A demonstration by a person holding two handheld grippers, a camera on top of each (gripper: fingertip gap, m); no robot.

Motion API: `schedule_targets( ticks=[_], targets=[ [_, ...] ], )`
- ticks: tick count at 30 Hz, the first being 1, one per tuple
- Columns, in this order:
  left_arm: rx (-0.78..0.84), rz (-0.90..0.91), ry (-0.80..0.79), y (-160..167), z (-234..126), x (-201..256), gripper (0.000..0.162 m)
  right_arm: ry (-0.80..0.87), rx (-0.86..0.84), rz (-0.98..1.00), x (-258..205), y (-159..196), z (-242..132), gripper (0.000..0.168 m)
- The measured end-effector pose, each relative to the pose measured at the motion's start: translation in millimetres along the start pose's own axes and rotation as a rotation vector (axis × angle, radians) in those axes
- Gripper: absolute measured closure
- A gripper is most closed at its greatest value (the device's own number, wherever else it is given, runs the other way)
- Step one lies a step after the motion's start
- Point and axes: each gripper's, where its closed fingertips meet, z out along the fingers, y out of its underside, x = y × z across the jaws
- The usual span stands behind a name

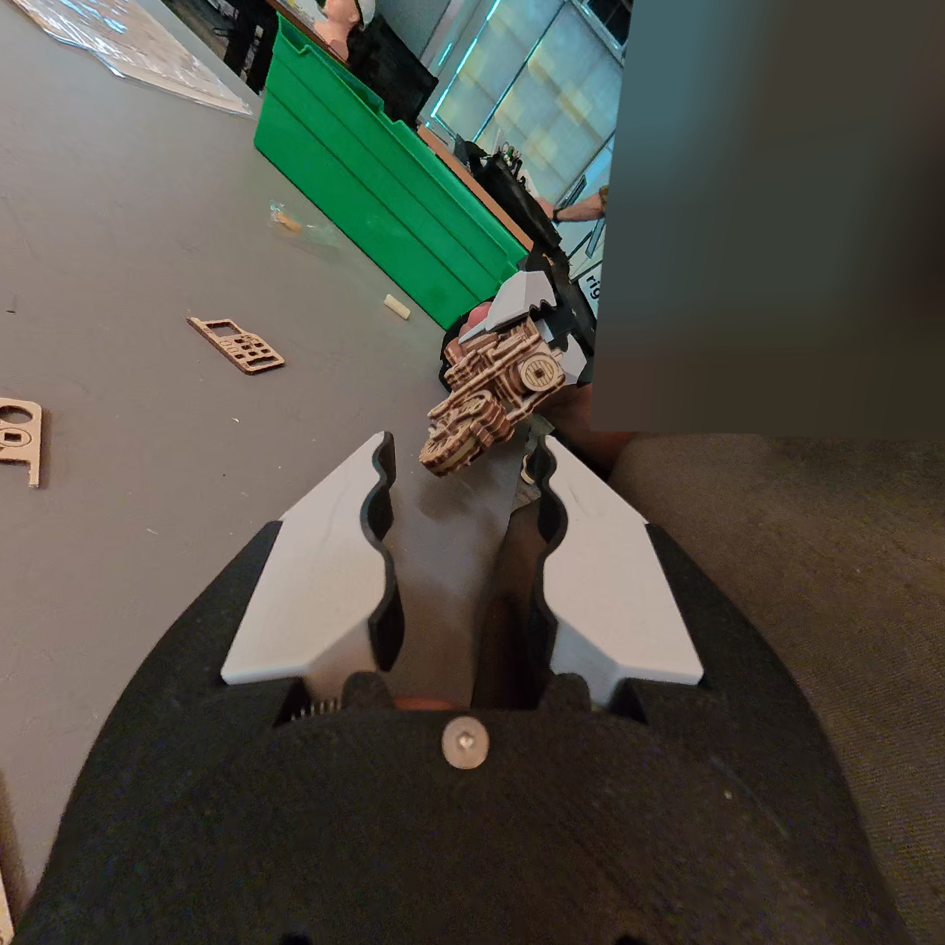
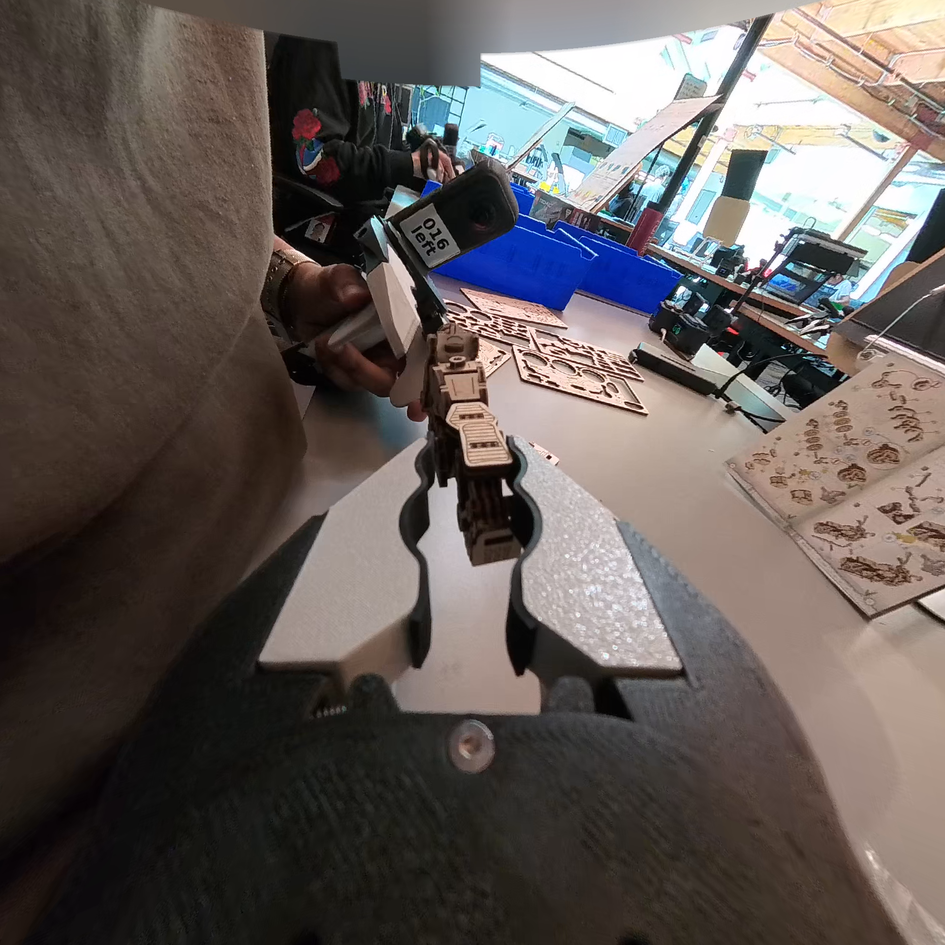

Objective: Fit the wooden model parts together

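Note:
A partly built wooden model (image 2: 468, 445), a small vehicle with wheels, is held in the air above the grey table (image 2: 639, 460). My right gripper (image 2: 470, 450) is shut on it near its middle. In the left wrist view the model (image 1: 491, 394) hangs just past my left gripper (image 1: 465, 450), with the right gripper (image 1: 537, 327) clamped on its far end. My left gripper is open and empty, its tips just short of the model's wheels. It also shows in the right wrist view (image 2: 414, 353), behind the model.
A green bin (image 1: 378, 194) stands at the back of the table. Loose wooden pieces (image 1: 238, 345) (image 1: 20, 440) and a small white stick (image 1: 397, 307) lie on the table. Punched wooden sheets (image 2: 578, 368), blue bins (image 2: 537, 261) and an instruction sheet (image 2: 869, 506) lie farther off. The person's torso (image 2: 128, 307) is close by.

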Motion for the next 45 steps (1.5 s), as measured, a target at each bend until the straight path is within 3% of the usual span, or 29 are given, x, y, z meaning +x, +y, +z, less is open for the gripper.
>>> schedule_targets(
  ticks=[16,35,45],
  targets=[
    [0.006,0.004,0.032,-0.6,-1.2,4.2,0.119,0.018,0.004,0.018,3.7,-0.5,-1.2,0.143],
    [0.019,0.017,0.045,-2.1,-2.7,6.9,0.118,0.008,-0.004,0.013,1.1,-0.1,-0.9,0.143],
    [0.016,0.025,0.040,-1.7,-2.0,7.1,0.119,-0.007,-0.096,-0.055,-4.6,13.2,1.9,0.143]
  ],
)
